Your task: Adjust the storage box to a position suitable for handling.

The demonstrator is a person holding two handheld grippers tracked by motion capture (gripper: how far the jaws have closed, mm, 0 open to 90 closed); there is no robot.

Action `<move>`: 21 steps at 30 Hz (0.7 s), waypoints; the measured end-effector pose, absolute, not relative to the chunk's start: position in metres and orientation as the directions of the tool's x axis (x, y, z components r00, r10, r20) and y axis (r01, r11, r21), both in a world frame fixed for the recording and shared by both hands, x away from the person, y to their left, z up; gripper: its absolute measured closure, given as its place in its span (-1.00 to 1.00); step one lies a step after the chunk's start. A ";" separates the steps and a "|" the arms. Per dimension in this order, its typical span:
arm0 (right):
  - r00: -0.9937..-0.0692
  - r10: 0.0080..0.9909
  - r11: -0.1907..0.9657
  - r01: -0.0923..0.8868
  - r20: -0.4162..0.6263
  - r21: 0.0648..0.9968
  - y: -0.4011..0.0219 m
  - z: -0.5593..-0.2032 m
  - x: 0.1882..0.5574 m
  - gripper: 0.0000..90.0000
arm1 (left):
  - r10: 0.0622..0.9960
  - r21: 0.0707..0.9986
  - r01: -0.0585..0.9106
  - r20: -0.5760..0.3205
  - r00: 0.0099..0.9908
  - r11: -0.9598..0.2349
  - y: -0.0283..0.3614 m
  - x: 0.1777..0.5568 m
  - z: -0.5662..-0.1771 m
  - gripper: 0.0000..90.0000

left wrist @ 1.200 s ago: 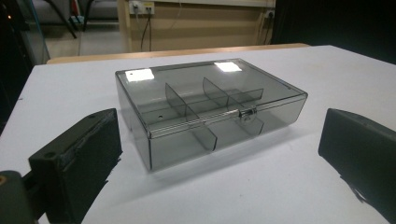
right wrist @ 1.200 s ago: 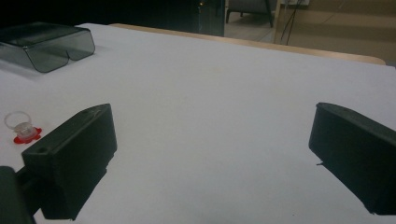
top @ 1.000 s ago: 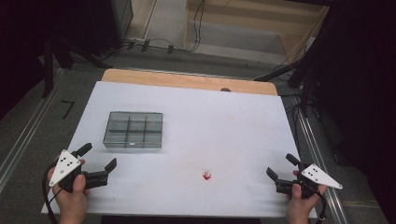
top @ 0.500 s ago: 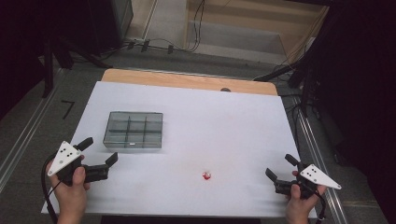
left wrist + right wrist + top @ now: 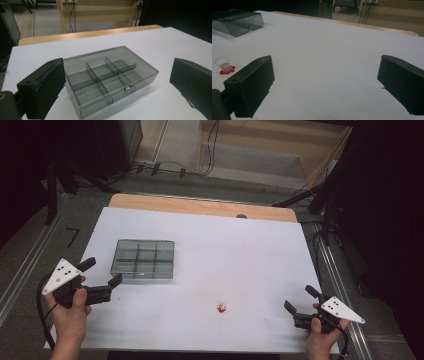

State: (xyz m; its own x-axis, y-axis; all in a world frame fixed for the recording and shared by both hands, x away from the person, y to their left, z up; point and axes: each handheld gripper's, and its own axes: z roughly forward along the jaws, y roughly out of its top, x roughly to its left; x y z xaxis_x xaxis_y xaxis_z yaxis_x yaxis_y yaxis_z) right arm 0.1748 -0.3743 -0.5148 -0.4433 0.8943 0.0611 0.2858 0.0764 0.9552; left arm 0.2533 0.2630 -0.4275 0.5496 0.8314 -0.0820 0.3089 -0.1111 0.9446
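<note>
At the near edge of the white table (image 5: 250, 250), the left gripper (image 5: 104, 279) and the right gripper (image 5: 299, 299) each have their jaws spread wide with nothing between them. A small red and clear ring (image 5: 221, 308) lies left of the right gripper, well apart. Farther back, the smoky compartment box (image 5: 143, 258) sits closed, just ahead of the left gripper.

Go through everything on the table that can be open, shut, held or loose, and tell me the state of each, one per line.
left gripper: open, holding nothing, jaws aimed at the box.
right gripper: open, holding nothing, low over the table.
compartment box: lid shut, latch at the front, flat on the table, compartments look empty.
small ring with red base: loose on the table, ring up, touched by neither gripper.
</note>
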 end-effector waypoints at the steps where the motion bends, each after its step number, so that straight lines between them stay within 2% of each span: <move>1: -0.444 0.894 0.077 0.285 0.060 0.955 -0.374 -0.515 0.175 -1.00 | 0.830 0.946 0.306 -0.084 0.551 -0.107 0.264 0.255 -0.426 -1.00; 21: -0.440 0.896 0.074 0.283 0.061 0.956 -0.374 -0.515 0.174 -1.00 | 0.831 0.938 0.320 -0.070 0.551 -0.134 0.260 0.285 -0.403 -0.96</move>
